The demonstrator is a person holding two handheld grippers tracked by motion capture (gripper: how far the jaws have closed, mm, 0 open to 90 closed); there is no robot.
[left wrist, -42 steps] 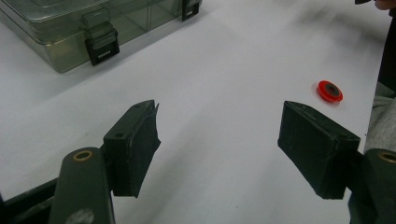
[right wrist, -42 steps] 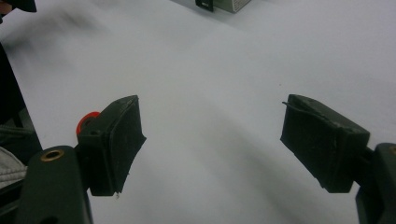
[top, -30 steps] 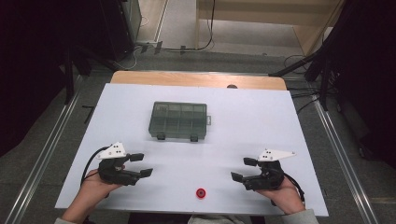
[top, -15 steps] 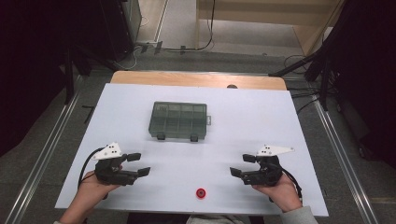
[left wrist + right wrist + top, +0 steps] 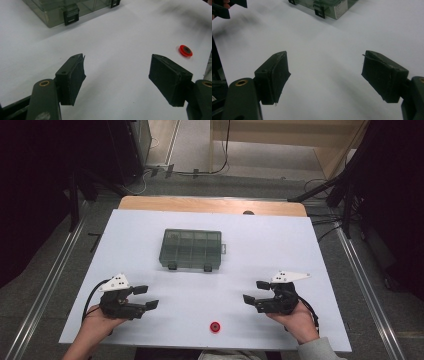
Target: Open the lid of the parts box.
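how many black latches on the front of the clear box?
2, on the near side of the box: one toward its left, one toward its right. The far side may hide more.

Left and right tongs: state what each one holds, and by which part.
Nothing is held. The left tongs and right tongs are both open and empty above the white table.

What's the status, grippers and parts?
Left gripper open, right gripper open, both empty. Red ring lies between them; compartment box latched beyond. Nothing in the way.

Box label (image 5: 340,9) print seemingly illegible
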